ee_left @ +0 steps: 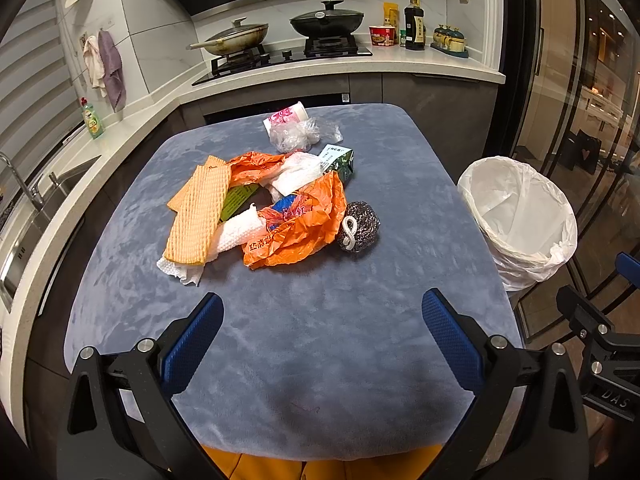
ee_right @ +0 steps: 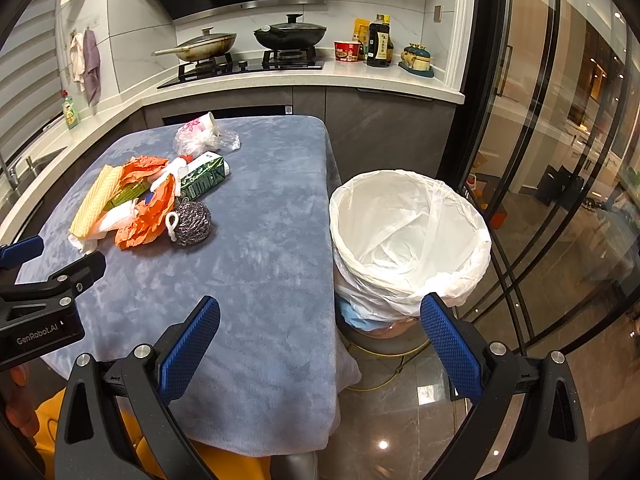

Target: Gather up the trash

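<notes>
Two hand-held grippers hover over a grey-blue cloth-covered worktop (ee_left: 360,320) in a kitchen. The left gripper (ee_left: 322,340) has its blue-padded jaws spread wide, holding and touching nothing; the right gripper (ee_right: 320,344) is likewise spread wide and empty, straddling the worktop's edge and a white-lined trash bin (ee_right: 412,236) that stands just beside the worktop. The trash lies heaped mid-worktop, well apart from both grippers: an orange plastic bag (ee_left: 296,224), orange waffle cloths (ee_left: 198,212), white paper towels (ee_left: 236,232), a steel scourer (ee_left: 359,226), a green carton (ee_left: 338,162), a clear bag (ee_left: 294,136) and a paper cup (ee_left: 286,116).
</notes>
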